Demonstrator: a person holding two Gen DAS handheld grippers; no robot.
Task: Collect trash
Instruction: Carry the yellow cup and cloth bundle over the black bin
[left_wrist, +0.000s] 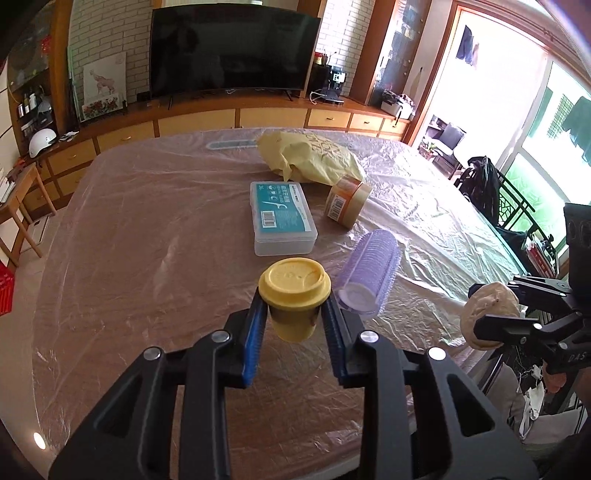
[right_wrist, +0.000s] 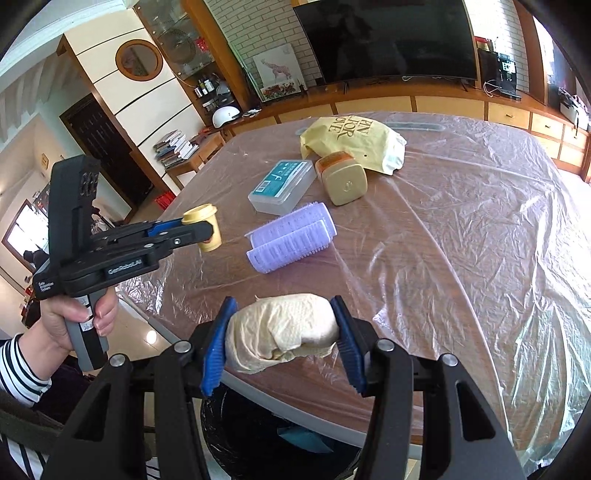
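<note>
My left gripper (left_wrist: 293, 319) is shut on a small yellow lidded cup (left_wrist: 293, 295) and holds it above the table; it also shows in the right wrist view (right_wrist: 205, 227). My right gripper (right_wrist: 282, 341) is shut on a crumpled cream paper wad (right_wrist: 282, 332), held over the table's near edge above a black-lined trash bin (right_wrist: 258, 435). The wad shows at the right of the left wrist view (left_wrist: 487, 314).
On the plastic-covered table (right_wrist: 461, 240) lie a purple hair roller (right_wrist: 291, 236), a clear floss-pick box (right_wrist: 282, 186), a tan jar on its side (right_wrist: 341, 177) and a yellow bag (right_wrist: 354, 142). A TV cabinet stands behind.
</note>
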